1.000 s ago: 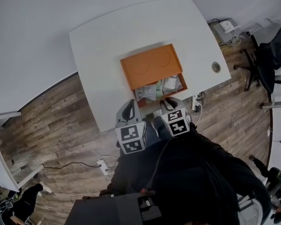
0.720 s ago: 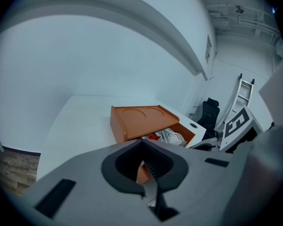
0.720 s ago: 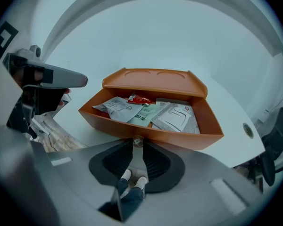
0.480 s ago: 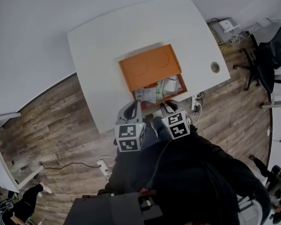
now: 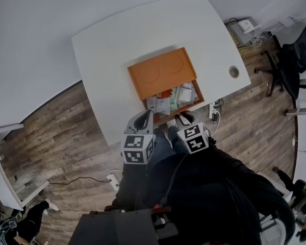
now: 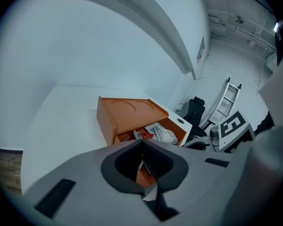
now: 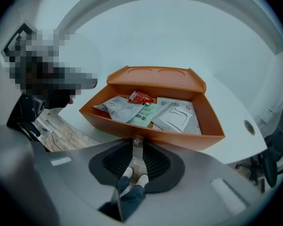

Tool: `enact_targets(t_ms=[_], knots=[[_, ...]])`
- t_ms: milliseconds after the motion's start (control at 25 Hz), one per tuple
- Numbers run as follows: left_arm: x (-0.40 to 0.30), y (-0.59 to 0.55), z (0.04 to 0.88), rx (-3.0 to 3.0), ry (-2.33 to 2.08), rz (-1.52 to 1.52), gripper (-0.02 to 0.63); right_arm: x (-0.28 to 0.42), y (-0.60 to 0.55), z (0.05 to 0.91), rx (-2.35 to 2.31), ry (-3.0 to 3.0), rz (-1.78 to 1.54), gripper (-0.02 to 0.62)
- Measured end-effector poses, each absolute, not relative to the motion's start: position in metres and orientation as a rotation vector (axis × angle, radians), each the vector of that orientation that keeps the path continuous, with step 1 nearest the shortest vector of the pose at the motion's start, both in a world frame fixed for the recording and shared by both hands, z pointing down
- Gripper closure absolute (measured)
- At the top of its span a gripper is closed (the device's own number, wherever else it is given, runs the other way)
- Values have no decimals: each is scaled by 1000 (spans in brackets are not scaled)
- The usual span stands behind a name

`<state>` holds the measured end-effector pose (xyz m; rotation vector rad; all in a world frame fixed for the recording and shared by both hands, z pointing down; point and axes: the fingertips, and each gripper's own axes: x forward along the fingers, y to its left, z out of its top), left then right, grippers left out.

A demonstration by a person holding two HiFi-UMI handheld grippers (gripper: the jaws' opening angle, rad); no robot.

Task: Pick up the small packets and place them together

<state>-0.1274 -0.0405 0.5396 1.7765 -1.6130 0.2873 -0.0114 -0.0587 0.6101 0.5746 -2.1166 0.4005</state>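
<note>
The packets (image 7: pixel 146 111) lie jumbled in the open half of an orange box (image 7: pixel 146 134) at the near edge of a white table (image 5: pixel 107 50). The left gripper (image 6: pixel 142 144) hangs just short of the box, jaws together and empty. Beside it, the right gripper (image 7: pixel 138 145) pinches a small brownish lump (image 7: pixel 138 140) at its tips.

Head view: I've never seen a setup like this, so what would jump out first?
The bright orange box on the white table stands out most, its open part holding a jumble of small packets. Just below it, at the table's near edge, the left gripper and right gripper carry black-and-white marker cubes.
</note>
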Motion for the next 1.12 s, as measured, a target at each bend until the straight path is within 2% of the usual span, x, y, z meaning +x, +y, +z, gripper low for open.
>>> enact_targets(t_ms=[40, 120, 920, 1000, 1120], knots=[[-126, -40, 540, 1780, -1599, 294, 609, -11, -58, 610, 572, -2118, 406, 529], [-122, -41, 542, 1791, -1562, 310, 570, -10, -57, 609, 565, -2120, 413, 529], [-101, -33, 548, 1840, -1437, 381, 568, 1, -53, 614, 527, -2178, 529, 526], [-98, -35, 546, 1885, -1405, 396, 568, 2, -53, 615, 505, -2180, 562, 518], [-94, -36, 544, 1943, -1333, 452, 525, 9, -55, 613, 474, -2183, 623, 479]])
